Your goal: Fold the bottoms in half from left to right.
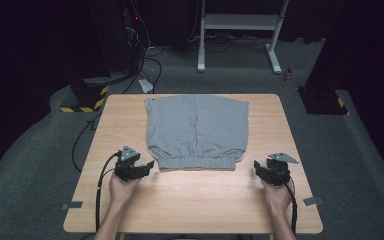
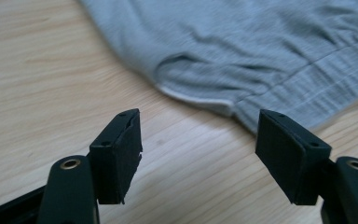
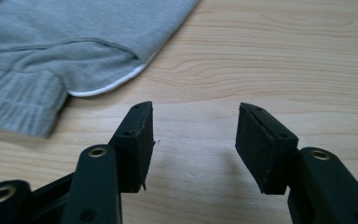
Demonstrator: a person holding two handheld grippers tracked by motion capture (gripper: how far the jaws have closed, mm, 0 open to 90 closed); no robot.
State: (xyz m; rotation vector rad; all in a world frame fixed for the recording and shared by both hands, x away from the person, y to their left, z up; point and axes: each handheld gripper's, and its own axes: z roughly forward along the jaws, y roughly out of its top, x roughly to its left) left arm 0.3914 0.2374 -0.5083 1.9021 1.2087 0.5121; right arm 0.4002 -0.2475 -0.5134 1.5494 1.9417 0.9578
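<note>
- At the middle of the wooden table (image 1: 190, 200), toward its far edge, lies a pair of grey shorts (image 1: 196, 131), spread flat with the ribbed waistband (image 1: 196, 163) nearest the person and the two leg openings pointing away.
- Waistband corners: in the left gripper view the left end of the band (image 2: 279, 100) lies just ahead of the jaws; in the right gripper view the right end (image 3: 18, 109) lies ahead and to the left, with a white trim (image 3: 107, 86) curving along the side hem.
- Left gripper (image 1: 150, 165): jaws apart with nothing between them, its tip just beside the left waistband corner, apart from the cloth.
- Right gripper (image 1: 258, 168): jaws likewise parted and empty, near the right waistband corner but not touching it; bare wood lies between the pads.
- Step in hand, as judged: closing in on both waistband corners for a two-handed pick-up or fold.
- Good practice: slide the lower pad of each gripper under the ribbed band, take the full thickness of both layers, and close both sides evenly so the cloth lifts without skewing.
- Risk: pinching the top layer alone would let the shorts open and sag.
</note>
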